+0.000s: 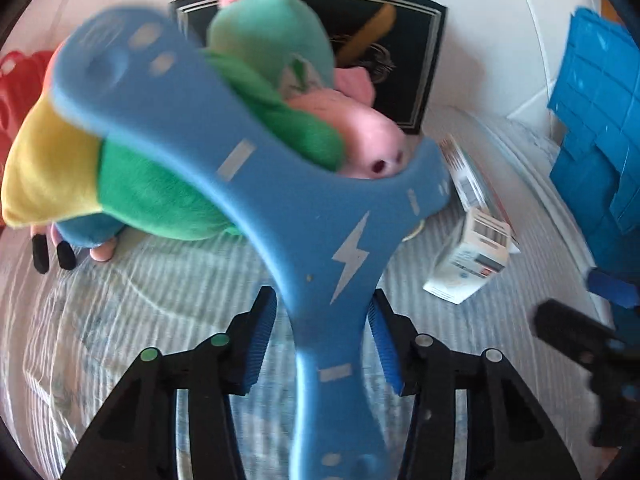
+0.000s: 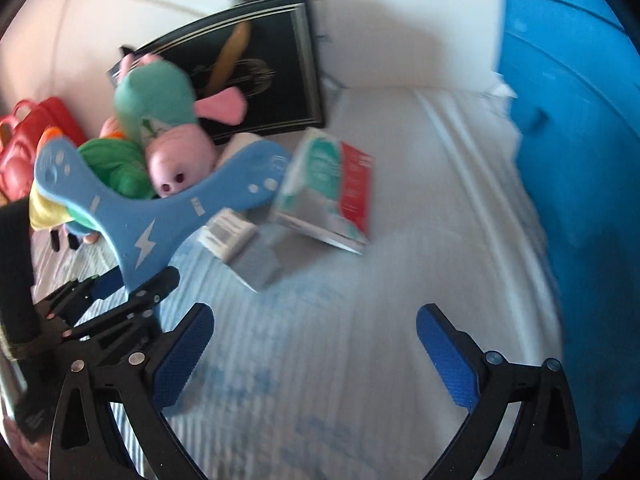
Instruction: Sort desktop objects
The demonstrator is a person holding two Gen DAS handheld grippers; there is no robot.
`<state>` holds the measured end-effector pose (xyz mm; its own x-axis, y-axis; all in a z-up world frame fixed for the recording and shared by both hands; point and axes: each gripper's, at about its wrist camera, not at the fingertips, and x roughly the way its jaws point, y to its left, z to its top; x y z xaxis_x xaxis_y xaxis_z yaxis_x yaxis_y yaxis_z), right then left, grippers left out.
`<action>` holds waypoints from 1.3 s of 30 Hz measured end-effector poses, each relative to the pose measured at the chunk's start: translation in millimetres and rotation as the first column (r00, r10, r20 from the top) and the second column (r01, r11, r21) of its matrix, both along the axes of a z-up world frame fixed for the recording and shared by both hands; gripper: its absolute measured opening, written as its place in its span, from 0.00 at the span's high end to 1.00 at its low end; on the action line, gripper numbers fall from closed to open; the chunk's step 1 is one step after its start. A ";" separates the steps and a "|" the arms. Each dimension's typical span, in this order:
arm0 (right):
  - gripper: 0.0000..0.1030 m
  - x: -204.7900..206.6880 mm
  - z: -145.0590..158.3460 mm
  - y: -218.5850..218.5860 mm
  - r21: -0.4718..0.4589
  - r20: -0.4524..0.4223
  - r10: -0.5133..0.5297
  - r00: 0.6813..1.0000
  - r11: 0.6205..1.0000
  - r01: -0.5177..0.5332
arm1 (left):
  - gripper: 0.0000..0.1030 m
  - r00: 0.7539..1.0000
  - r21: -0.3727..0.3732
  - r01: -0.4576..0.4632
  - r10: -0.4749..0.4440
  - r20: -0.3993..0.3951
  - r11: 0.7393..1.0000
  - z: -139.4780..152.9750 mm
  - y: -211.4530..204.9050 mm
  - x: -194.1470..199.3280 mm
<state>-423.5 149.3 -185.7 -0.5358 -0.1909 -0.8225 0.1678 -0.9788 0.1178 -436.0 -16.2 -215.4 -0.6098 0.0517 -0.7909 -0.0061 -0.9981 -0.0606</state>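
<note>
The three-armed toy [image 1: 304, 208] stands up between the fingers of the left hand-held gripper [image 1: 322, 344], over the tabletop [image 1: 140, 300]. Behind it lies the plush pig [image 1: 280, 92], and behind that the flat box [image 1: 404, 60]. Right of the toy lie two cartons [image 1: 468, 264] (touching each other). The bin [image 1: 596, 128] stands far right, the basket [image 1: 20, 92] far left.

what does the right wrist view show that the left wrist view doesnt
Only the right wrist view: the open right gripper with nothing between its pads, and the red-and-teal face of a box. Only the left wrist view: the left gripper close up, shut on the blue boomerang toy. Both: that toy, the pig plush, the black book, the blue bin.
</note>
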 end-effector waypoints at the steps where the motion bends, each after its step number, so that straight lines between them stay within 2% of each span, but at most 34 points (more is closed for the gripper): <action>1: 0.02 -3.7 -2.2 -6.0 0.001 -0.005 0.012 1.000 1.000 -0.012 | 0.55 1.000 0.012 0.004 -0.004 0.005 1.000 -0.3 -3.2 -1.0; 3: 0.09 -12.8 -7.8 -17.8 -0.006 -0.014 0.040 0.999 0.999 -0.040 | 0.56 1.000 0.027 0.020 -0.021 0.006 0.999 0.7 -4.7 -1.3; 4: 0.12 -17.3 -10.5 -22.1 -0.009 -0.015 0.050 0.999 0.999 -0.050 | 0.63 1.000 0.027 0.029 -0.030 0.008 0.999 1.1 -4.0 -1.6; 6: 0.18 -26.4 -15.3 -27.6 -0.008 -0.017 0.053 0.998 0.999 -0.053 | 0.67 0.999 0.055 0.038 -0.039 0.016 0.998 0.1 -5.2 -4.1; 9: 0.25 -35.2 -18.6 -26.9 -0.027 -0.020 0.055 0.998 0.998 -0.055 | 0.68 0.999 0.058 0.038 -0.039 0.011 0.998 1.3 -4.6 -3.1; 10: 0.34 -36.6 -18.7 -26.7 -0.038 -0.023 0.062 0.998 0.997 -0.062 | 0.68 0.999 0.056 0.039 -0.039 0.008 0.998 2.1 -4.2 -2.3; 11: 0.49 -37.1 -18.7 -27.4 -0.049 -0.024 0.077 0.997 0.996 -0.078 | 0.68 0.999 0.056 0.039 -0.039 0.005 0.998 2.8 -4.6 -2.6; 13: 0.67 -35.1 -18.3 -30.7 -0.053 -0.024 0.101 0.995 0.993 -0.102 | 0.69 0.999 0.052 0.037 -0.037 -0.001 0.998 7.0 -3.5 1.2; 17: 0.67 -23.4 -12.9 -35.1 -0.062 -0.037 0.133 0.990 0.989 -0.135 | 0.69 0.999 0.020 0.037 -0.036 -0.033 0.999 18.7 -2.3 13.3; 22: 0.68 2.0 11.4 -32.3 -0.064 -0.077 0.146 0.986 0.987 -0.151 | 0.69 0.997 0.007 0.015 -0.014 -0.071 1.000 42.6 1.9 29.6; 25: 0.67 22.6 35.2 -30.8 -0.064 -0.119 0.148 0.982 0.986 -0.156 | 0.69 0.993 -0.028 -0.009 0.006 -0.114 1.000 63.4 2.8 44.2; 29: 0.67 51.5 70.8 -33.2 -0.040 -0.188 0.156 0.970 0.985 -0.166 | 0.69 0.985 -0.034 -0.033 0.027 -0.170 0.999 97.5 -2.9 66.4; 32: 0.67 64.5 95.3 -34.5 -0.042 -0.234 0.159 0.959 0.984 -0.173 | 0.69 0.973 -0.038 -0.044 0.034 -0.228 0.998 131.2 -5.2 89.3; 39: 0.67 118.1 173.5 -24.4 -0.035 -0.379 0.131 0.916 0.987 -0.155 | 0.69 0.937 -0.053 -0.060 0.038 -0.348 0.997 204.5 1.4 143.6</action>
<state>-305.4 124.9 -12.2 -0.7649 -0.3336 -0.5511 0.3494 -0.9335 0.0801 -292.3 -14.8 -10.9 -0.8472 -0.0279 -0.5306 0.0338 -0.9994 -0.0014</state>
